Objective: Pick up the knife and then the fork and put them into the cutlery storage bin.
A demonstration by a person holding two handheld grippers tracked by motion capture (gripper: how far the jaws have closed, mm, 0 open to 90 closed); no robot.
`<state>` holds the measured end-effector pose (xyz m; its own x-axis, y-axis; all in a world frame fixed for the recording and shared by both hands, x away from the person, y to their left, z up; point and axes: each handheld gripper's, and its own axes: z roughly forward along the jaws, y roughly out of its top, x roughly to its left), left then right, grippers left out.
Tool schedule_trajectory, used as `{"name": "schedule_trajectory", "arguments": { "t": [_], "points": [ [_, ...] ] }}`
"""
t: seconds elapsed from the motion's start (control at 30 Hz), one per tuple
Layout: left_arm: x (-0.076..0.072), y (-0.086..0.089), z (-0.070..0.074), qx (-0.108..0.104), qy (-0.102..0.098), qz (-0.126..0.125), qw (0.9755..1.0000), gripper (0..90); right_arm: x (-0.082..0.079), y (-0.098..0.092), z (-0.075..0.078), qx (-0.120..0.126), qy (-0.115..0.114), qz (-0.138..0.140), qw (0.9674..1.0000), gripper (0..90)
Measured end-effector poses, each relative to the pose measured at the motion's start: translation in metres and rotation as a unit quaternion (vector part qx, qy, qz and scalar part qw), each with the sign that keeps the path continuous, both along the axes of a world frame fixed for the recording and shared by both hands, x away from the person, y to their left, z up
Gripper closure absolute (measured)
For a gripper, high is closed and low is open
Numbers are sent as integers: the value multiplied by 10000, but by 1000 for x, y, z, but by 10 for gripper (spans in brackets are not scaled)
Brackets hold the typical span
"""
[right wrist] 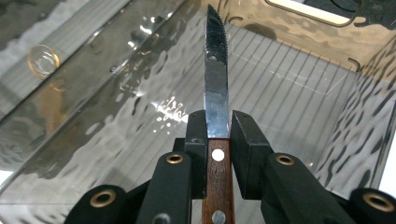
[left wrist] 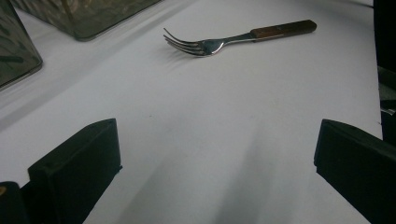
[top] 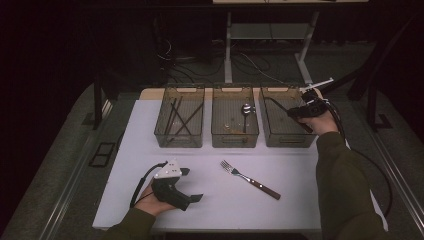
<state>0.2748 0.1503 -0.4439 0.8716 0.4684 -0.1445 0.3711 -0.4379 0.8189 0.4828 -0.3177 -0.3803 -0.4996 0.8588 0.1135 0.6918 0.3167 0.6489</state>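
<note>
1. Pinching a knife (right wrist: 217, 100) at the joint of its serrated steel blade and riveted wooden handle, the right gripper (right wrist: 217, 128) holds it over the right bin (top: 285, 137).
2. Left gripper (left wrist: 217, 154): jaws spread, nothing between them, low over the table (top: 210, 200).
3. Fork (top: 249, 179): steel tines, wooden handle, flat on the table.
4. Three clear ribbed plastic bins stand in a row; the middle bin (top: 235, 137) holds a spoon (top: 246, 110).
5. Table surface is smooth and white; the room is dark.
</note>
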Motion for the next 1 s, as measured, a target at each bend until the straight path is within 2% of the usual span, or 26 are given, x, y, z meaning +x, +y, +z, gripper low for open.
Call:
{"name": "schedule_trajectory", "arguments": {
  "t": [0.07, 0.17, 0.3, 0.37, 0.5, 0.53, 0.63, 0.83, 0.93, 1.0],
  "points": [
    [0, 0, 0, -2, -3, -3, 10000, 0, 1, 1, -3, -32, 73, -13, 10000, 770],
    [0, -1, 0, 6, 0, -4, 10000, 0, 2, 4, -7, -244, 152, 11, 9996, 770],
    [-1, -1, 0, 1, 0, 5, 10000, 0, 2, 7, -12, -332, 235, 30, 9992, 769],
    [0, -1, 0, 12, -3, 2, 10000, 0, 2, 9, -14, -502, 278, 67, 9983, 769],
    [-1, -1, 0, -29, 9, 25, 10000, 0, 3, 12, -17, -566, 366, 93, 9977, 733],
    [-1, -2, 0, -39, 11, 29, 10000, 0, 2, 12, -17, -561, 360, 118, 9977, 661],
    [-1, -1, 0, -38, 5, 22, 10000, 0, 2, 12, -15, -471, 310, 101, 9984, 578],
    [-1, -2, 0, -32, -4, 12, 10000, 0, -2, 9, -8, -344, 137, 61, 9993, 519],
    [-1, -2, 0, -33, -1, 12, 10000, 0, -9, 7, -3, -14, 61, 95, 9999, 471],
    [-1, -2, 0, -39, -2, 21, 10000, 0, -13, 6, 1, -8, 12, 144, 9999, 445]
  ]
}}
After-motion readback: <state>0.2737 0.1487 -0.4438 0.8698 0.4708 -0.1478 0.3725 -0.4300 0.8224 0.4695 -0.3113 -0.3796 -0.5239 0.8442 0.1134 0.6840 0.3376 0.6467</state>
